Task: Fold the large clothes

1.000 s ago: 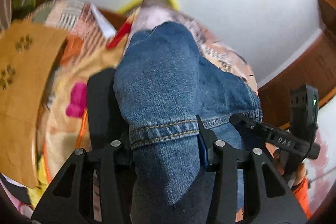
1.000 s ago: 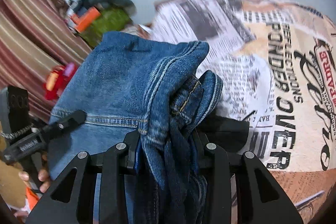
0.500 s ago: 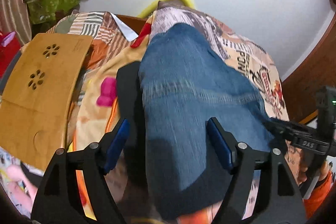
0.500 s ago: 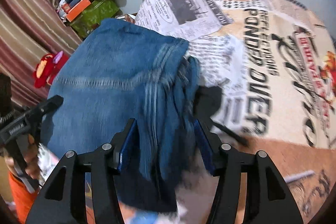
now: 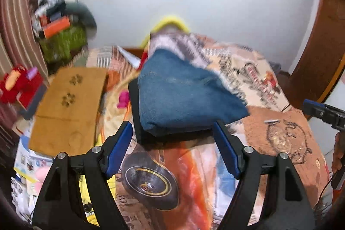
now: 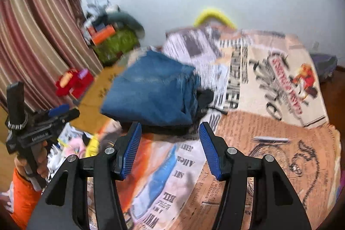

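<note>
in the left wrist view, the left gripper (image 5: 172, 150) hung above the printed bedspread (image 5: 278, 139) with its jaws spread wide and nothing between the blue pads (image 5: 119, 148). the folded jeans (image 5: 183, 92) lay just beyond the fingertips, clear of both pads, resting on a dark garment (image 5: 138, 122) that showed along their left and near edges. the denim formed a thick bundle with its rounded fold toward the camera. to the left sat a wooden lap table (image 5: 66, 105), a pink item (image 5: 123, 98) between it and the jeans, and a red toy (image 5: 19, 85) by the striped curtain (image 5: 17, 31). a yellow pillow (image 5: 170, 22) stood at the far end of the bed against the white wall (image 5: 248, 14). the right gripper (image 5: 323, 112) entered at the right edge, held by a hand (image 5: 338, 154).

in the right wrist view, the right gripper (image 6: 170, 148) was also empty, its jaws parted to a middling width over the bedspread (image 6: 269, 143). the jeans (image 6: 151, 92) lay just ahead of the tips, untouched, the dark garment (image 6: 204, 98) poking out at their right. the left gripper (image 6: 62, 112) showed at the left, gripped by a hand (image 6: 41, 165) with an orange sleeve (image 6: 21, 197). a green box (image 6: 116, 44) stood by the curtain (image 6: 36, 40).
</note>
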